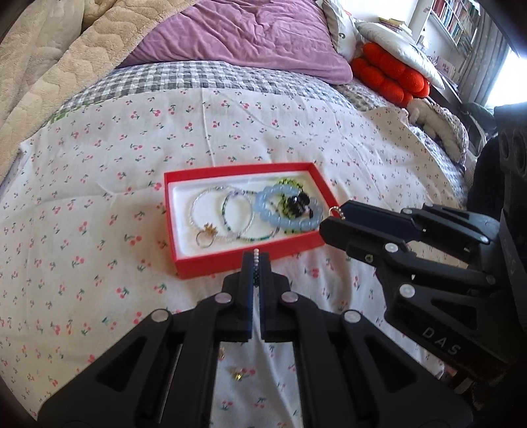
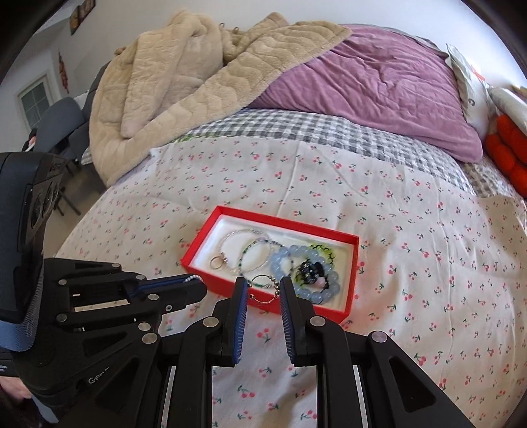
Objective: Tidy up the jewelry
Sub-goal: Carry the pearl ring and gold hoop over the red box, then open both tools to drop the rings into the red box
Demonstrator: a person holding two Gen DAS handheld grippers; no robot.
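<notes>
Left gripper (image 1: 256, 263) clenched on pearly bead strand (image 1: 256, 255), right gripper (image 2: 263, 289) seemingly pinching thin chain (image 2: 263, 300)

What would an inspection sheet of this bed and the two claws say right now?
Surface: cherry-print bed cover, wrinkled.
Job's things: red box holding beaded bracelets, among them a blue bead bracelet, and a ring.
Clutter: small gold piece lying loose on the cover, outside the box.
Grippers: left claw shut on a strand of tiny beads; right claw narrowly parted, apparently gripping a thin chain with a small ring at its end.
Cables: nothing seen.
Surroundings: purple duvet, beige blanket, orange cushion, bookshelf.
</notes>
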